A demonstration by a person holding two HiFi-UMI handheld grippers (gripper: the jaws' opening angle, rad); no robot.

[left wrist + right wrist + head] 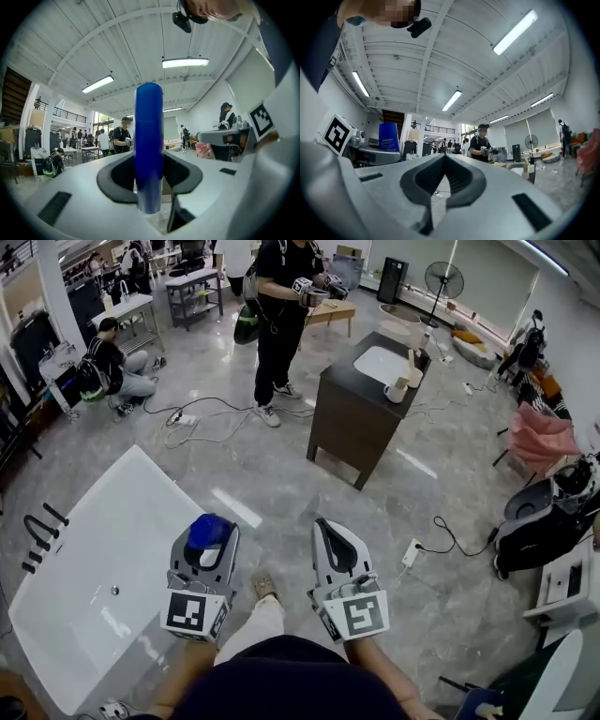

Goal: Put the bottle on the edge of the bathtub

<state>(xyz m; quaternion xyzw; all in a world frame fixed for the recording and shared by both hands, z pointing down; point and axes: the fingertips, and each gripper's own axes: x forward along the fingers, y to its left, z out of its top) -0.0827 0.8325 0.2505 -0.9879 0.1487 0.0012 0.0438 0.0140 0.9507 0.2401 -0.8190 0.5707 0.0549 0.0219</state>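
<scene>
A blue bottle [208, 531] stands between the jaws of my left gripper [210, 545], which is shut on it beside the right rim of the white bathtub [141, 486]. In the left gripper view the bottle [148, 140] rises upright from the left gripper [149, 190], its jaws closed against its sides. My right gripper [327, 529] hangs level with the left one, shut and holding nothing. In the right gripper view the right gripper [444, 161] has its jaws meeting, and the blue bottle [389, 136] shows off to the left.
A dark vanity cabinet [361, 413] with a white sink stands ahead. A person [281, 315] stands beyond it and another [117, 367] crouches at left. Cables [206, 418] and a power strip [411, 554] lie on the grey floor. Black fittings [39, 529] sit by the tub.
</scene>
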